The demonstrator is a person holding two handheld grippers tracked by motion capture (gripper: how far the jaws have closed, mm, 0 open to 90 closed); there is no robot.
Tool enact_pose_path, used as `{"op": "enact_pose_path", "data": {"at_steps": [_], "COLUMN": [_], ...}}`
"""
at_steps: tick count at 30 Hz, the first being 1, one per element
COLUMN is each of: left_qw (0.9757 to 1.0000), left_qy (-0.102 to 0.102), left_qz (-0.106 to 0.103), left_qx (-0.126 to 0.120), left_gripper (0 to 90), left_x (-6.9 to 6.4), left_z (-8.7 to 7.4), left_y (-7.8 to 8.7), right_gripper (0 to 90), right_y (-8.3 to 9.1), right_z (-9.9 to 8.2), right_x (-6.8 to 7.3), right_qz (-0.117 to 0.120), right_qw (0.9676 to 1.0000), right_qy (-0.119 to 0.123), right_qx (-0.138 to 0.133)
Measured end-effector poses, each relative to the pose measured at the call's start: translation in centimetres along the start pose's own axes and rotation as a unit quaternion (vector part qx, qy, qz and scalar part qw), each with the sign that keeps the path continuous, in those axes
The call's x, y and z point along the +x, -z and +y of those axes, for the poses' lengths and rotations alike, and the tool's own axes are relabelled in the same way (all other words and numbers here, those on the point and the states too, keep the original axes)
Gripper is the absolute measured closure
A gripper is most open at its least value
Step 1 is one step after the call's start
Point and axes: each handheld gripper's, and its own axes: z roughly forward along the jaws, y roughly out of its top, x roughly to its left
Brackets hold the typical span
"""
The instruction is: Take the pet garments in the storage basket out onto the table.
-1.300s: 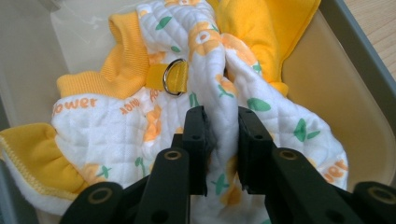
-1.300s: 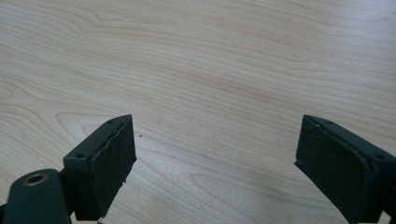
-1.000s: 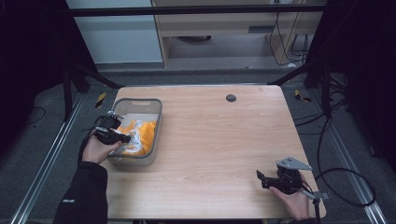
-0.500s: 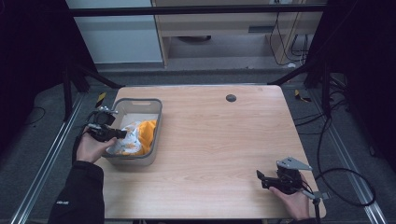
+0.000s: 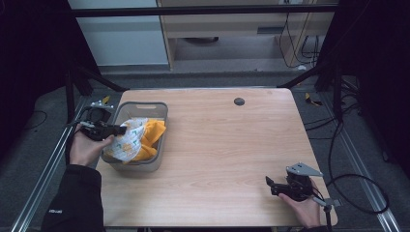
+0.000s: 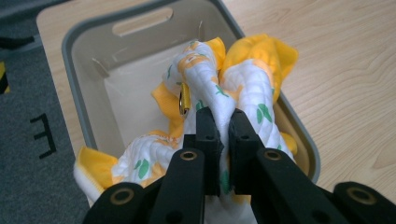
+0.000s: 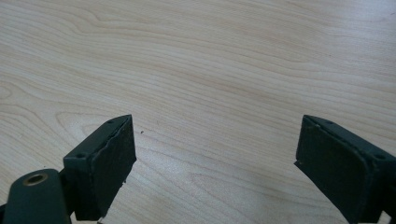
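Observation:
A quilted cloth (image 5: 138, 137), white with green leaf print and a yellow-orange backing, hangs partly lifted out of a grey plastic bin (image 5: 140, 104) at the table's left. My left gripper (image 5: 121, 129) is shut on a bunched fold of it above the bin's left rim. In the left gripper view the jaws pinch the cloth (image 6: 252, 79) tightly at my left gripper (image 6: 223, 126), and the rest drapes down into the bin (image 6: 74, 42). My right gripper (image 5: 270, 185) rests low at the table's front right. It is open in the right gripper view (image 7: 215, 154), with bare wood between the jaws.
The wooden table (image 5: 232, 145) has a small dark round grommet (image 5: 239, 101) near its far edge. Cables trail on the floor to the right. Metal rails run along both sides of the table.
My left gripper has risen and drawn back to the left over the bin's rim, pulling the cloth up with it. The right gripper has stayed put.

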Motion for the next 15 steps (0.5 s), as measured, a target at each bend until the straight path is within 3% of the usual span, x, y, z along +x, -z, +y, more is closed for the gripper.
{"op": "enact_pose_path", "data": {"at_steps": [15], "left_qw": [0.9996], "left_qy": [-0.014], "left_qz": [0.005], "left_qx": [-0.025], "left_gripper": [85.2], "left_x": [-0.8], "left_z": [1.3], "left_y": [2.3], "right_gripper": [11.8], "right_y": [0.0], "right_z": [0.0], "right_x": [0.0], "right_qz": [0.001], "right_qw": [1.0], "right_qy": [0.0], "right_qx": [0.0]}}
